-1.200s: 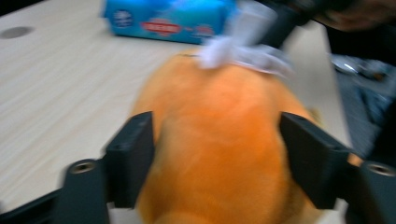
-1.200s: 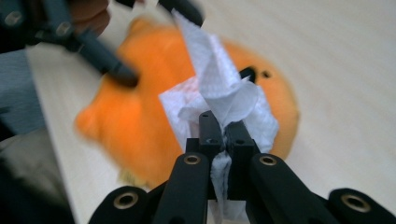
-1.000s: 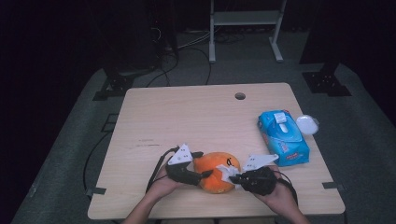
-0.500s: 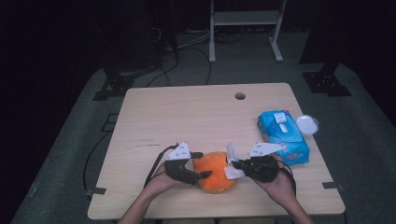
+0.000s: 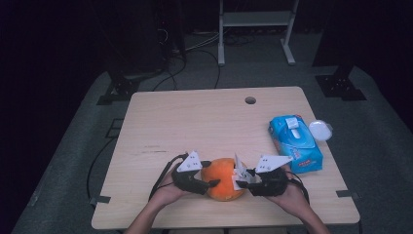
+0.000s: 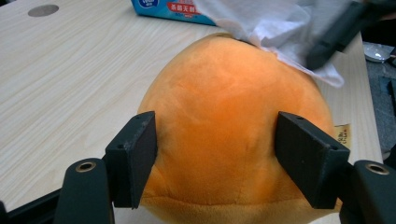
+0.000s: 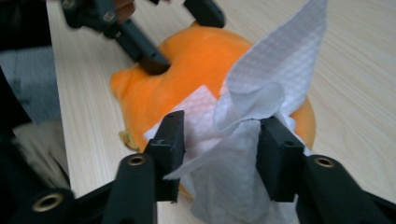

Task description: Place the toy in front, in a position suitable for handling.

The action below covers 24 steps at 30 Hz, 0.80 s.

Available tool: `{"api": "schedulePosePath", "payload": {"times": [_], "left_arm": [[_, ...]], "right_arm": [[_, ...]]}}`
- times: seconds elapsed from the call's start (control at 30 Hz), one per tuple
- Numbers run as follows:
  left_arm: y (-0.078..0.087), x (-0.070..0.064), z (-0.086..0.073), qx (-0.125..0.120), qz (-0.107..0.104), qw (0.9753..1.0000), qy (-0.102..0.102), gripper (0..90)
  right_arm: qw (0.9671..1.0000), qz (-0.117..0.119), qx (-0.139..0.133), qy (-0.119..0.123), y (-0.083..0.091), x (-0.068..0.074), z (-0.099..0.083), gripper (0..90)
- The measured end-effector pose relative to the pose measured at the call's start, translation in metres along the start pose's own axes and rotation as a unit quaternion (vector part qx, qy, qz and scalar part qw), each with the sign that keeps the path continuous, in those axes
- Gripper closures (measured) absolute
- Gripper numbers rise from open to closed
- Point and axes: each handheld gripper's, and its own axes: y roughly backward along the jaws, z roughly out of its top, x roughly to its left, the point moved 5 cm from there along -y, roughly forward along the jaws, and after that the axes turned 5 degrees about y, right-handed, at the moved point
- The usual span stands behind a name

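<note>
Orange plush toy (image 5: 223, 179): round and soft, resting on the wooden table (image 5: 204, 122) near its front edge, between the two grippers; small fabric tag at its base in the left gripper view.
Left gripper (image 5: 203, 181): at the toy's left side in the high view, held in the person's left hand (image 5: 168, 191); jaws spread wide around the toy, both pads pressed against its flanks in the left gripper view, gripping the toy.
Right gripper (image 5: 242, 181): at the toy's right side, held in the person's right hand (image 5: 287, 192); jaws part-way apart with a wet wipe (image 7: 254, 102) bunched between them; pads seemingly pinching the wipe, though the crumpled folds hide the contact.
Wet wipe: white, textured, crumpled; lower part lying against the top and side of the toy, one corner standing up in the right gripper view; seen draped over the toy's far upper edge in the left gripper view.
Wipes pack (image 5: 294, 142): blue, flat on the table at the right, beyond the right gripper, white flap on top.
White lid (image 5: 320, 129): round, just beside the pack at the table's right edge.
Table hole (image 5: 250, 100): round cable opening near the far edge, well apart from the toy.
</note>
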Motion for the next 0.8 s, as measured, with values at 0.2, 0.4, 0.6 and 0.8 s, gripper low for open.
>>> {"api": "schedulePosePath", "payload": {"times": [0.2, 0.4, 0.6, 0.8], "left_arm": [[0.001, 0.004, 0.003, 0.011, 0.002, 0.9996, 0.026, 24.9], [0.012, -0.007, 0.011, 0.021, -0.014, 0.9989, 0.040, 18.0], [0.003, -0.010, 0.004, 0.055, 0.018, 0.9981, -0.020, 17.7], [0.006, 0.004, 0.004, 0.004, -0.012, 0.9998, 0.013, 19.5]], "right_arm": [[0.9968, -0.054, 0.029, 0.050, -0.008, 0.007, 0.000, 62.9], [0.9946, -0.078, 0.050, 0.046, -0.008, 0.011, 0.000, 76.3], [0.9961, -0.058, 0.057, 0.033, -0.006, 0.014, 0.001, 84.3], [0.9979, -0.025, 0.053, 0.027, -0.010, 0.028, 0.005, 85.0]]}}
